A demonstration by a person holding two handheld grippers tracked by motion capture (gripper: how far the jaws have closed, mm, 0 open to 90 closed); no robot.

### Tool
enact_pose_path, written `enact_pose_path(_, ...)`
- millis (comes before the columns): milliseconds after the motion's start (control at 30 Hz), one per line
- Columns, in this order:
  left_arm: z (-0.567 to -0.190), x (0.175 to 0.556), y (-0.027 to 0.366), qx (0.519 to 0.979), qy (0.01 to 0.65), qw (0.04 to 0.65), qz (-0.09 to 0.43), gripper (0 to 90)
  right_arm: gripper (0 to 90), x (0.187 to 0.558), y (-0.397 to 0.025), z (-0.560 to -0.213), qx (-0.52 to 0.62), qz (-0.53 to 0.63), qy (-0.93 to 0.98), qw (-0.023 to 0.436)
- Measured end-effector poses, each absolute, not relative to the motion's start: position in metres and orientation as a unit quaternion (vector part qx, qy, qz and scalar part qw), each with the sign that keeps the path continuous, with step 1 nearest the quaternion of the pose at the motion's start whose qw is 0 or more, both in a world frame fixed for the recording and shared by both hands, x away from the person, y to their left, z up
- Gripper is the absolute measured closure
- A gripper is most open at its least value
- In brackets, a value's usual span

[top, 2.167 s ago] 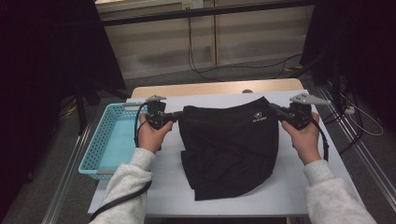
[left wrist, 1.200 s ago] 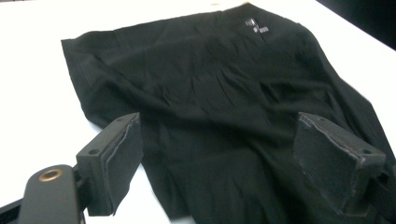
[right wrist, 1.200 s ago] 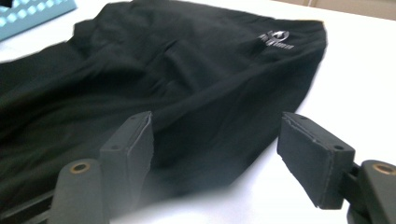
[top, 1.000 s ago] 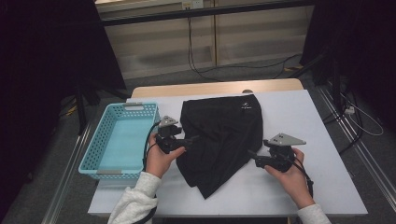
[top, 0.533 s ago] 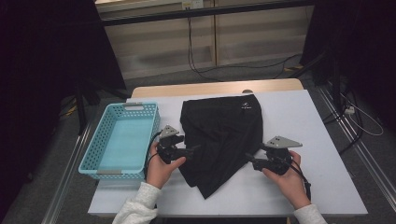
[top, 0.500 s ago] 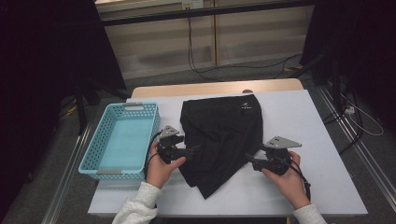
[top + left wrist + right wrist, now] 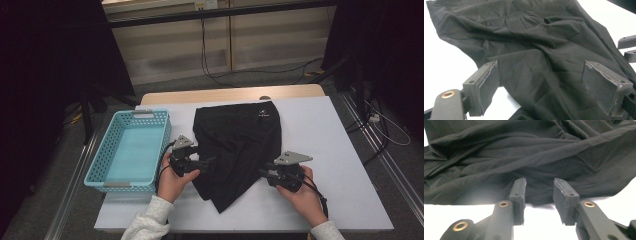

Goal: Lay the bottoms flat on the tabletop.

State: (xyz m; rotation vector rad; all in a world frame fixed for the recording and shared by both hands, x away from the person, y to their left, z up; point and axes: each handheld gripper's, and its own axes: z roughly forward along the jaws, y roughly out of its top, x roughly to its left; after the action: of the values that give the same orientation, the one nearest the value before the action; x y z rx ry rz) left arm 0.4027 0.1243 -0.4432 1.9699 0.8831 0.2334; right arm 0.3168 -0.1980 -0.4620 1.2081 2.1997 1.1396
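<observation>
Roughly, the black garment [image 7: 236, 150] is flanked by left gripper [image 7: 206, 163] and right gripper [image 7: 263, 173], fingers parted, nothing held, its long axis running away from the person.

I count one black garment [image 7: 239, 150] at centre frame, one turquoise basket [image 7: 129, 150] at left of frame, one white table [image 7: 330, 135] and two handheld grippers: left gripper [image 7: 209, 162], right gripper [image 7: 263, 173], either side of the cloth.
</observation>
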Motion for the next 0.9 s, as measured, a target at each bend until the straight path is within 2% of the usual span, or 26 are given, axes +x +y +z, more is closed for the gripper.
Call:
enact_pose_path(133,-0.442,0.402,0.125,0.804,0.359,0.463,0.100,14.9,66.3,0.318,-0.193,-0.463,0.427,0.400,0.789,0.190)
enact_pose_path(500,-0.436,0.401,0.115,0.804,0.342,0.478,0.092,15.0,89.8,0.324,-0.190,-0.468,0.418,0.389,0.801,0.182)
enact_pose_path(700,-0.436,0.397,0.118,0.804,0.347,0.474,0.094,15.1,90.0,0.324,-0.195,-0.467,0.424,0.401,0.794,0.170)
enact_pose_path(900,-0.439,0.393,0.119,0.807,0.346,0.470,0.091,15.1,90.0,0.315,-0.213,-0.459,0.434,0.399,0.785,0.191)
